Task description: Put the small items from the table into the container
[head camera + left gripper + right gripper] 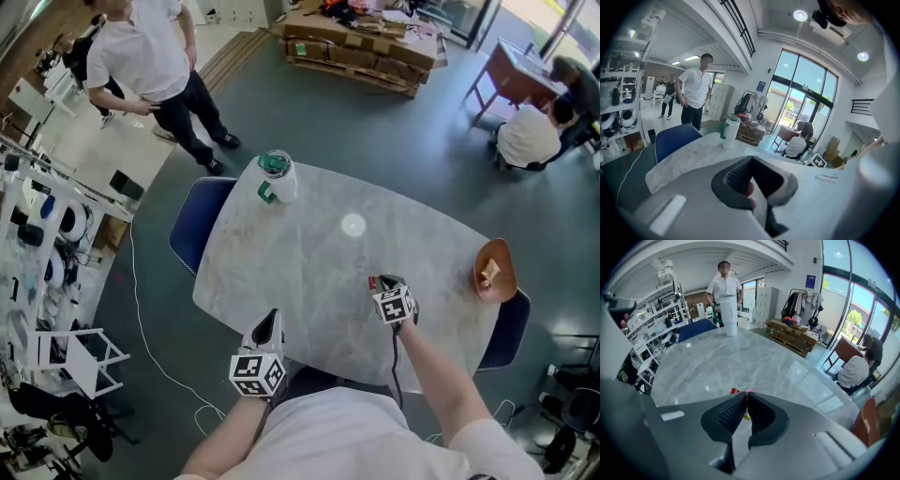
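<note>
Left gripper (267,325) hangs at my near edge, jaws look together (pinkish bit (749,190) at the pads, can't ID it). Right gripper (745,395) is pinched onto a small red-yellow packet (735,391) on the table (309,253), so I read this as the pick step. Next: lift clear, carry right to the brown bowl (506,255) at the table's right edge, release over it. Tumbler (277,176) sits at the far end, off the path.

We wear a white short-sleeved shirt (356,431); our left hand-held gripper (271,317) and right hand-held gripper (382,281) are grey, with black-and-white marker cubes (258,373).
</note>
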Motion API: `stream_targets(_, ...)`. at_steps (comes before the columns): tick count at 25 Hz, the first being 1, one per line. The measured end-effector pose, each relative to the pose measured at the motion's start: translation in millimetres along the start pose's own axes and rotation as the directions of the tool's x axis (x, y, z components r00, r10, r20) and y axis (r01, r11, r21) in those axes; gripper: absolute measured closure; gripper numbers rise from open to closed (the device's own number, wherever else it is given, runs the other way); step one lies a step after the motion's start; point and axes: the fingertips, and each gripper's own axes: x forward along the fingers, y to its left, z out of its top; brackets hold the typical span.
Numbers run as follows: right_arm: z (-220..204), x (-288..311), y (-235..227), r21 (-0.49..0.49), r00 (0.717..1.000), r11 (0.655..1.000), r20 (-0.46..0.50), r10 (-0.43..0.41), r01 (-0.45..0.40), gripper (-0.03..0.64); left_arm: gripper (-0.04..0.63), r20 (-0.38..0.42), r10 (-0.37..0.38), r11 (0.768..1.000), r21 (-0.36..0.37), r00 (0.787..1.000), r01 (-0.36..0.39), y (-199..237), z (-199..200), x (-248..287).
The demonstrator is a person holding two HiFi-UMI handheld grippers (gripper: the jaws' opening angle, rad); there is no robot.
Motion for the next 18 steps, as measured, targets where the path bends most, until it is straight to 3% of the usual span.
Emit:
stream_targets(4, 35, -63, -14, 0.058, 0.982, 0.998, 0.185, -0.031, 0.021, 0.575, 0.591, 0.015, -0.099, 0.994, 0.053, 0.995, 0.098, -33, 14, 27)
stream_targets(9, 52, -167, -36, 0.159, 0.921, 0.985, 0.372, -0.115, 0.059, 0.575, 0.591, 0.048, -0.243, 0.964, 0.126, 0.969, 0.235, -92, 35, 53)
stream_targets(14, 28, -276, -55, 0.264, 0.840, 0.960, 0.498, -0.215, 0.090, 0.575, 0.591, 0.059, -0.379, 0.913, 0.186, 0.924, 0.362, -174, 42, 59)
stream_targets(18, -16, -346, -76, 0.391, 0.776, 0.914, 0.540, -0.327, 0.113, 0.575, 0.591, 0.041, -0.482, 0.856, 0.235, 0.875, 0.460, -244, 37, 58)
